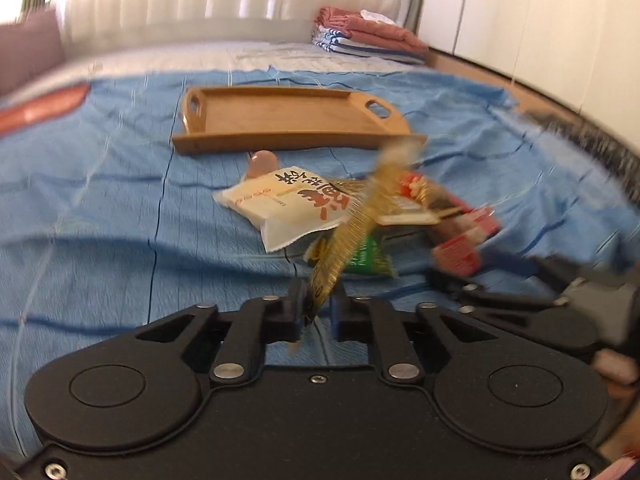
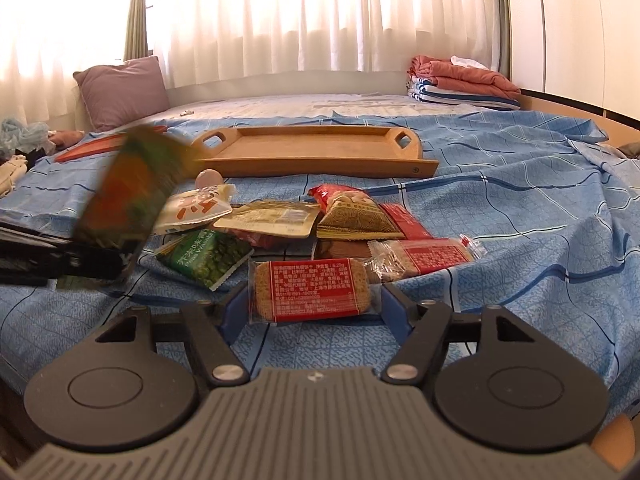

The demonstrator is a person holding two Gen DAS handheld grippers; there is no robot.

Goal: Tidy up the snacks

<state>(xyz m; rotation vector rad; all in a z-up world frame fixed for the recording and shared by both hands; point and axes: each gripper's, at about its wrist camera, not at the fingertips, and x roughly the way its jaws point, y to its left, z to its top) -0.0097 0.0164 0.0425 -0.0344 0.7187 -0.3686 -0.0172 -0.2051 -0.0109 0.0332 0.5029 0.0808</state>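
Note:
A wooden tray [image 1: 288, 116] [image 2: 312, 152] with nothing in it lies on the blue bedsheet [image 2: 520, 208], behind a pile of snack packets. My left gripper [image 1: 320, 304] is shut on the edge of a blurred gold and green packet [image 1: 352, 232], held up off the bed; the right wrist view shows that packet [image 2: 132, 192] at the left. My right gripper [image 2: 310, 312] stands low at the near side of the pile. A biscuit packet with a red label [image 2: 310, 294] lies between its blue pads [image 2: 234, 308], which show no clear press on it.
The pile holds a white pouch [image 2: 196, 208], a green pea packet [image 2: 204, 260], a gold packet [image 2: 356, 216] and a second biscuit packet [image 2: 424, 258]. A mauve pillow [image 2: 124, 92] sits back left, folded blankets [image 2: 464, 80] back right, and loose clothes [image 2: 24, 136] far left.

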